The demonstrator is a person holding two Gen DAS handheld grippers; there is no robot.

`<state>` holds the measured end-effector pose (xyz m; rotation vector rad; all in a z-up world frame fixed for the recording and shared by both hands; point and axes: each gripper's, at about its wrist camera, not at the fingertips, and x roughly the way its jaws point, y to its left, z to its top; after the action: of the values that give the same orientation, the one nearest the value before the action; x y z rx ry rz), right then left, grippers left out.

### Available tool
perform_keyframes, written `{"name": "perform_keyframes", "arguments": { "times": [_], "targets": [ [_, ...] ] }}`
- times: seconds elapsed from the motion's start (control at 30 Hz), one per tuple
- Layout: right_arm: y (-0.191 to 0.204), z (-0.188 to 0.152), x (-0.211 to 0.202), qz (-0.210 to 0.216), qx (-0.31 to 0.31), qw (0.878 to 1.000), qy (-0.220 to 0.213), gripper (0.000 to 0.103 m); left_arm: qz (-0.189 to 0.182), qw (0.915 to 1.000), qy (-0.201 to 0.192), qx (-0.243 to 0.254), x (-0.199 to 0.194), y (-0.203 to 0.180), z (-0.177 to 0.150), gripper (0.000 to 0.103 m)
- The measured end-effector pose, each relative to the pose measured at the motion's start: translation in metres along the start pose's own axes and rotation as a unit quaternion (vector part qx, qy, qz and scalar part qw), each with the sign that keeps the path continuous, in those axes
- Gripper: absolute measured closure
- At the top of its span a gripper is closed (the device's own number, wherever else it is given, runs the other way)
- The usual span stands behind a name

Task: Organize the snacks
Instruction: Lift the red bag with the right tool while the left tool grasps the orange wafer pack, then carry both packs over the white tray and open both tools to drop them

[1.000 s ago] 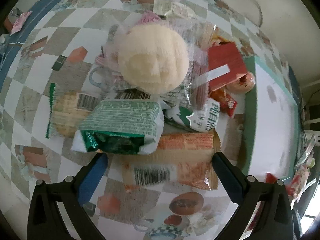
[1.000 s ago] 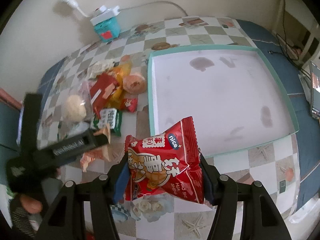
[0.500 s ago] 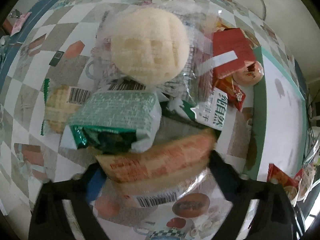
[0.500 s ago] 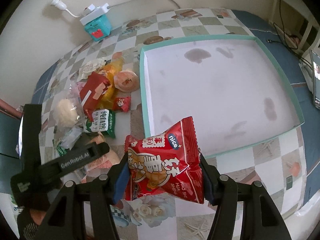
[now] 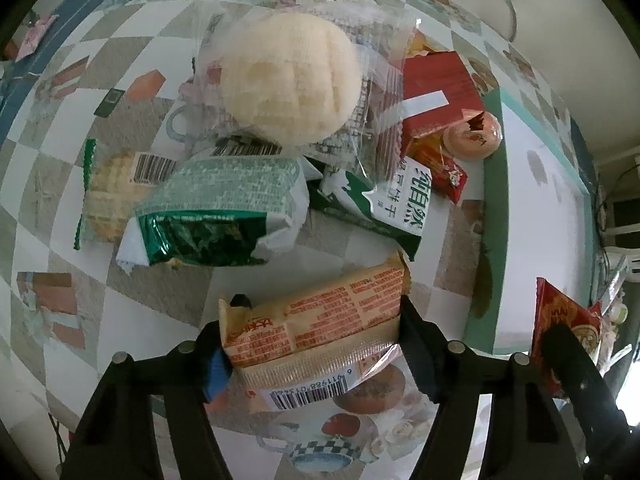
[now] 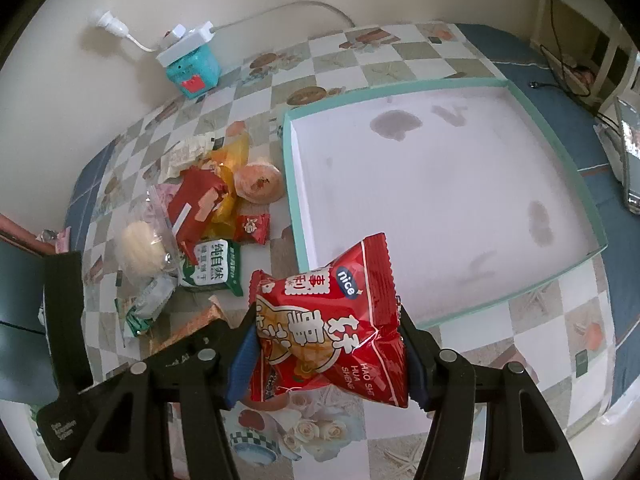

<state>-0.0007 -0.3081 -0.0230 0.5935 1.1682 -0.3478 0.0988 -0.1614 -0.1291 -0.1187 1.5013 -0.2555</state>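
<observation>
Left gripper [image 5: 316, 332] closing around orange cracker pack [image 5: 320, 312], near the snack pile. Right gripper [image 6: 326, 348] clamped on red peanut bag [image 6: 332, 328], near teal tray [image 6: 448, 320].

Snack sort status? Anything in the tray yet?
Done: nothing; the teal tray holds no snacks.
In hand: right claw is shut on the red peanut bag; left claw is closing around the orange cracker pack.
Left: the pile beside the tray, including the round bun and green packet.

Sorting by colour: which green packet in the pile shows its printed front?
The flat green-and-white biscuit packet, with large characters showing; the puffy green foil packet beside it shows fine print.
</observation>
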Motion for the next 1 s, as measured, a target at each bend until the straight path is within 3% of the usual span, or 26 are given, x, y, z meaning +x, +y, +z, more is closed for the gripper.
{"name": "perform_keyframes", "arguments": {
  "times": [0.47,0.6,0.63,1.0],
  "targets": [
    [-0.025,0.004,0.003,0.001,0.031,1.000,0.003,0.039,-0.049,0.9984,-0.027,0.004,-0.010,0.032,-0.022,0.033],
    [-0.040,0.008,0.005,-0.001,0.044,0.999,0.003,0.039,-0.058,0.9974,-0.040,0.014,-0.047,0.033,-0.022,0.033],
    [-0.045,0.010,0.005,-0.002,0.048,0.999,0.003,0.039,-0.062,0.9971,-0.041,0.016,-0.063,0.029,-0.024,0.033],
    [-0.109,0.044,0.018,-0.045,0.088,0.995,0.010,0.039,-0.077,0.9903,-0.063,0.097,-0.088,-0.049,-0.001,0.033]
  ]
}}
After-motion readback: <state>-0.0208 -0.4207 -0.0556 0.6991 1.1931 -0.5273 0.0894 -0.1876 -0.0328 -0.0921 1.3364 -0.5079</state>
